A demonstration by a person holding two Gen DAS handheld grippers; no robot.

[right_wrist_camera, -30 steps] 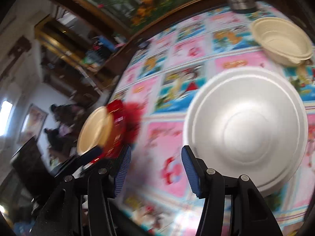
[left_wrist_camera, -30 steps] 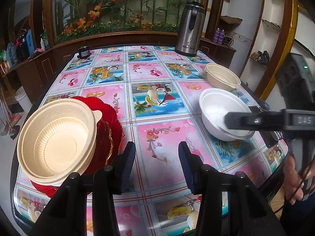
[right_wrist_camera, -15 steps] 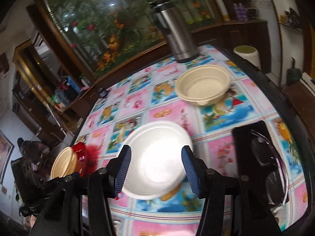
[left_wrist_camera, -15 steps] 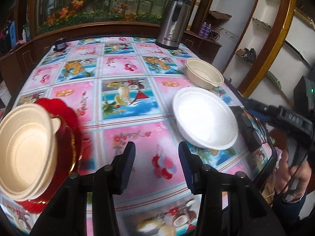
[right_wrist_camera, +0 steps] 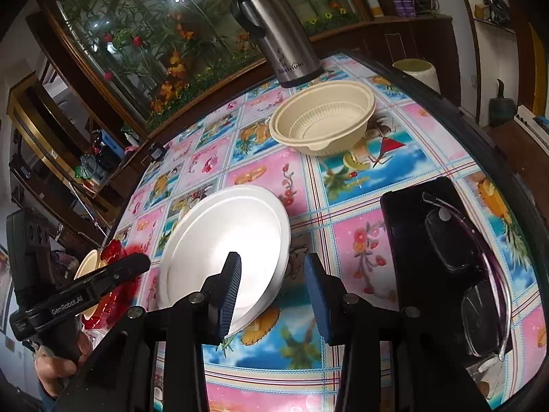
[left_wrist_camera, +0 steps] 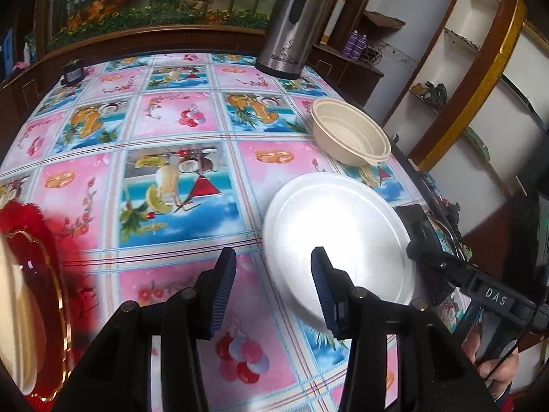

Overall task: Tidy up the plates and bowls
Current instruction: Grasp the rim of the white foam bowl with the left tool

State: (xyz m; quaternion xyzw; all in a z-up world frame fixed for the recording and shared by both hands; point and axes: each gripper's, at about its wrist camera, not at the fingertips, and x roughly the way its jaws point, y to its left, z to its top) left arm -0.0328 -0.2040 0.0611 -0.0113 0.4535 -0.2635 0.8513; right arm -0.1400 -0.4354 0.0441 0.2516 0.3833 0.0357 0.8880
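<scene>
Since a second ago both grippers have swung across the table toward the white plate point(left_wrist_camera: 338, 240), and the red plate point(left_wrist_camera: 32, 274) with its cream bowl point(left_wrist_camera: 13, 312) has slid to the left wrist view's 9 o'clock edge.

The table point(left_wrist_camera: 171, 127) wears a glossy cloth of pink and blue fruit squares inside a dark rim. Behind it runs a wood-framed flower mural point(right_wrist_camera: 164, 34), with shelves off to the right.

I count two plates, one red and one white, and two cream bowls: one sits on the red plate, the other cream bowl point(right_wrist_camera: 322, 118) stands alone at 1 o'clock from the white plate. There is one steel flask point(right_wrist_camera: 274, 31) at 12 o'clock, and one black case with glasses point(right_wrist_camera: 446, 257) at 3 o'clock.

The white plate is plain, shallow, round and glaring under the light.

The left gripper point(left_wrist_camera: 272, 292) is closing, nothing between its pads, and its right pad overlaps the plate's left rim in view. The right gripper point(right_wrist_camera: 272, 295) is closing too, straddling the plate's near-right rim, and I cannot tell whether it is touching.
</scene>
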